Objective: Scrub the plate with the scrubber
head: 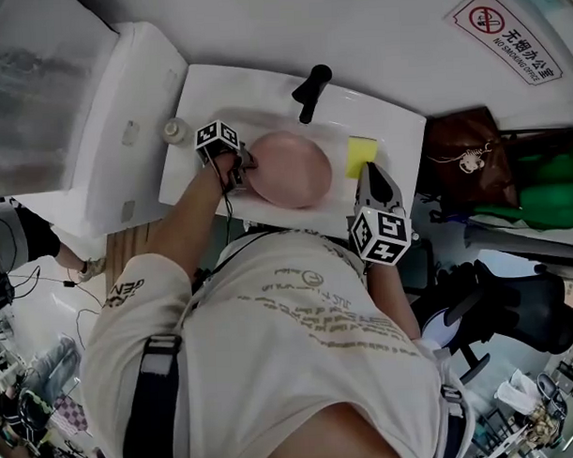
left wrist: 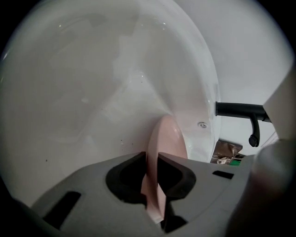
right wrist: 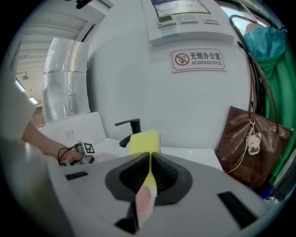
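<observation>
A pink plate [head: 292, 169] stands tilted in the white sink [head: 263, 83]. My left gripper [head: 239, 165] is at the plate's left rim. In the left gripper view the plate [left wrist: 169, 138] runs edge-on between the jaws, and my left gripper [left wrist: 151, 169] is shut on its rim. A yellow scrubber [head: 361, 155] lies over the sink's right rim, in front of my right gripper [head: 372, 181]. The right gripper view shows the scrubber [right wrist: 144, 140] pinched thin between the dark pads, with my right gripper [right wrist: 149, 162] shut on it above the counter.
A black faucet [head: 312, 89] stands at the back of the sink, with a small bottle [head: 175, 130] at its left corner. A brown bag [right wrist: 252, 148] and green cloth [right wrist: 273, 69] hang to the right. A white appliance [head: 123, 116] adjoins the sink on the left.
</observation>
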A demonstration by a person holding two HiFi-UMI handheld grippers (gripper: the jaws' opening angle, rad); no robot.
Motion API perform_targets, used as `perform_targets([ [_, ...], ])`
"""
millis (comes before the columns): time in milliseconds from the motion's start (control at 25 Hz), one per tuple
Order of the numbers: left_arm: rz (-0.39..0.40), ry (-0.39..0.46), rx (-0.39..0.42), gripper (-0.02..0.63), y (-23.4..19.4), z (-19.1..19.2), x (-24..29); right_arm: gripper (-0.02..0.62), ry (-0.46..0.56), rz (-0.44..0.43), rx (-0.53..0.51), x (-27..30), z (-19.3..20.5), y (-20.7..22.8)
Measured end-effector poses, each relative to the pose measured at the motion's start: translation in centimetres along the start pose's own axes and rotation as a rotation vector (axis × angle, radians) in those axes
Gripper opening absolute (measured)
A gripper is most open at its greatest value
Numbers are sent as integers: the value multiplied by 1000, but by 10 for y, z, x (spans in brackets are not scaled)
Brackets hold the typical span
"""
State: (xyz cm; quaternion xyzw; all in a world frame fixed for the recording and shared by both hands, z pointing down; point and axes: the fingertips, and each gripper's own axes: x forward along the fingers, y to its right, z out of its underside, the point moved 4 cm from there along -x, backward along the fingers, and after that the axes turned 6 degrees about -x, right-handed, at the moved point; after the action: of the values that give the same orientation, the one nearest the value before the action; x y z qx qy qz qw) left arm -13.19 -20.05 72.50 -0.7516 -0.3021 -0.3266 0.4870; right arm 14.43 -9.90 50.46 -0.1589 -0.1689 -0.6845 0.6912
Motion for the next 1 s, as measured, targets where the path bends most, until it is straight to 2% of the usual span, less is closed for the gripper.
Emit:
perform_targets([
  [40,2,-8,-3,55,0,2,1,37,-2,0,1,0,1,0],
  [240,71,-23,14,57,7,10,-3,37,-7,-12,1,1,2,-2],
  [440,96,32,19,57,5,16,-17,37,-10,-32,-16,3,1,-6],
  [600,140,70,50,57,10,28,-32,37,-9,-50,-74,9,-2,-9],
  [800,197,107,95,57,23,46,-45,37,-37,-99,-241,30,-1,-17],
  [1000,228,138,148,57,32,62,-55,37,-86,-191,-552,53,-5,-45],
])
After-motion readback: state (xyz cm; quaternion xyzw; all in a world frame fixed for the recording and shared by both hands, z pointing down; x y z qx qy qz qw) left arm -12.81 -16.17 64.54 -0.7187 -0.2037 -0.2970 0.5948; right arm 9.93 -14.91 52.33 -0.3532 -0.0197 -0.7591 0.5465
